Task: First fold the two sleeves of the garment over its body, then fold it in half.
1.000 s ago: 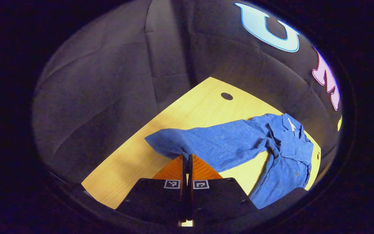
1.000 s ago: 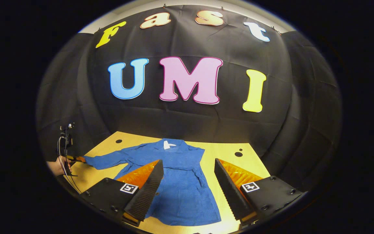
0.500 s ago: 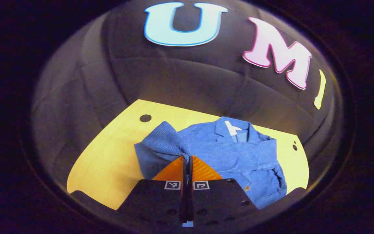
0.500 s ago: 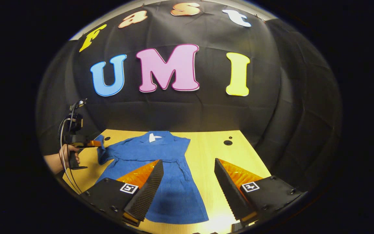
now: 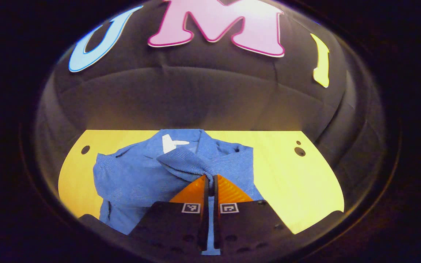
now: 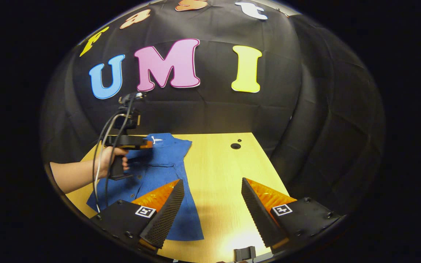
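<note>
Over the garment's (image 5: 137, 175) chest, in the left gripper view, the left gripper (image 5: 210, 179) has its jaws clamped on a sleeve cuff (image 5: 192, 164), held above the blue body on the worktop (image 5: 291, 175). In the right gripper view, the right gripper (image 6: 210, 190) hangs with jaws apart, holding nothing, above the worktop beside the hem. The first sleeve seems mid-fold; the other sleeve's state I cannot tell, and the halving remains.

We see a wooden table (image 6: 217, 164) with round holes (image 6: 235, 146) near its far edge; a blue garment (image 5: 137, 175) lies on its left part.
</note>
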A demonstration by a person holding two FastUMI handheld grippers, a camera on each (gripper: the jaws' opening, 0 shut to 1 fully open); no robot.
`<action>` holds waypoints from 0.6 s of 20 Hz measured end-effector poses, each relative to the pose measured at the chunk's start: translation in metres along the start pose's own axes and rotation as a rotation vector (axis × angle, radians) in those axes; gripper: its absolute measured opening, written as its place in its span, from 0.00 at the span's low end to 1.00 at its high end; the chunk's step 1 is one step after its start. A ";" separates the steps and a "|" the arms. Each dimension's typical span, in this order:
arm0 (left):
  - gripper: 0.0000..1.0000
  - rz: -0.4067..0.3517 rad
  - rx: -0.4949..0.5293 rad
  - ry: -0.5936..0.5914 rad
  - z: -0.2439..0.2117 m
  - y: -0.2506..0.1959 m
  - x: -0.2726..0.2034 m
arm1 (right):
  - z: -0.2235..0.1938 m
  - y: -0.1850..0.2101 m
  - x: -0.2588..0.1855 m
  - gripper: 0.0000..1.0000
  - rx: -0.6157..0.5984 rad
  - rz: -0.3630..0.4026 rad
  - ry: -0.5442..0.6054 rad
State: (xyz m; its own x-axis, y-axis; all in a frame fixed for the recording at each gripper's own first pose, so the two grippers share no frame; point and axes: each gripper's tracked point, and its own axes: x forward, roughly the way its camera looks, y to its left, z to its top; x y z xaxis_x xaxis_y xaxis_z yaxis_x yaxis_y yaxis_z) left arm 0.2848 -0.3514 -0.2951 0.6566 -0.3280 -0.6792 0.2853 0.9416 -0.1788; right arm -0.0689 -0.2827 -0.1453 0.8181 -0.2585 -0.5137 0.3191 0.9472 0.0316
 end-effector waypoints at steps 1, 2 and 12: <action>0.11 -0.047 0.014 0.019 -0.006 -0.020 0.006 | -0.003 -0.001 0.003 1.00 0.011 0.000 0.009; 0.30 -0.070 0.018 0.041 -0.013 -0.034 0.012 | -0.007 -0.004 0.003 0.99 0.017 -0.003 0.018; 0.84 -0.101 0.021 -0.021 -0.064 0.002 -0.100 | -0.037 0.021 0.028 0.99 0.047 0.060 0.074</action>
State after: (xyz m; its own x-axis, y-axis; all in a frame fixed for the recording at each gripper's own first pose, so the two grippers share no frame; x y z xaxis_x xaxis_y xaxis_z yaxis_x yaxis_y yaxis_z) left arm 0.1751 -0.3122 -0.2735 0.6382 -0.4231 -0.6432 0.3656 0.9018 -0.2305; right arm -0.0567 -0.2628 -0.1903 0.7994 -0.1851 -0.5715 0.2938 0.9503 0.1032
